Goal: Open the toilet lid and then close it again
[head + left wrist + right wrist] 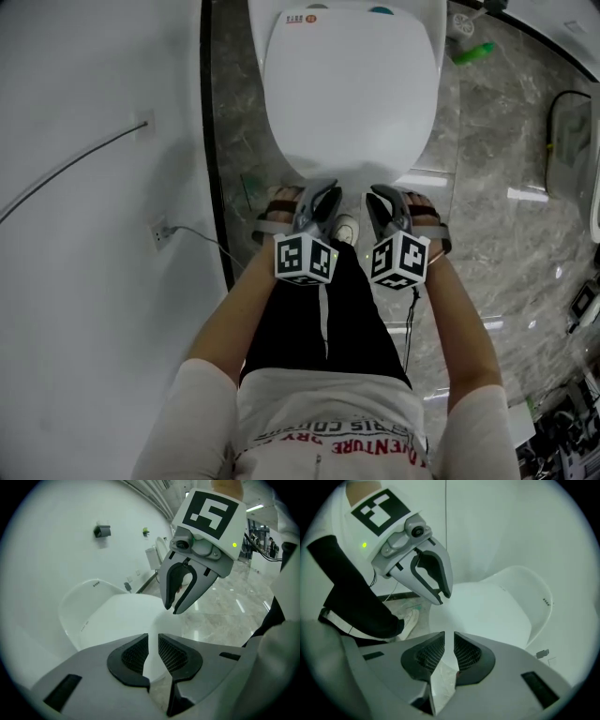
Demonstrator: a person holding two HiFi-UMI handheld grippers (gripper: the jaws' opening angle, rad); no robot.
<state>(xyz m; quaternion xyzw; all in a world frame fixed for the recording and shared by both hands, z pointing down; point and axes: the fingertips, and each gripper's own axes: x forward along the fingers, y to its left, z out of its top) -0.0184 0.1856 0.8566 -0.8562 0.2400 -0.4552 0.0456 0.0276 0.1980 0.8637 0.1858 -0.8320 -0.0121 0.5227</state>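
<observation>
While standing before toilet [433,28], facing lid [352,94] down flat over seat. Poised near its front edge with left gripper [322,199] and right gripper [382,199], both slightly parted, grasping nothing. Judged either the very start or the very end; cannot tell which.

The toilet lid [352,94] is smooth glossy plastic, the floor [511,253] polished veined stone.

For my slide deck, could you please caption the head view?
Head view: a person's left tongs and right tongs at the front edge of the closed toilet lid.
</observation>
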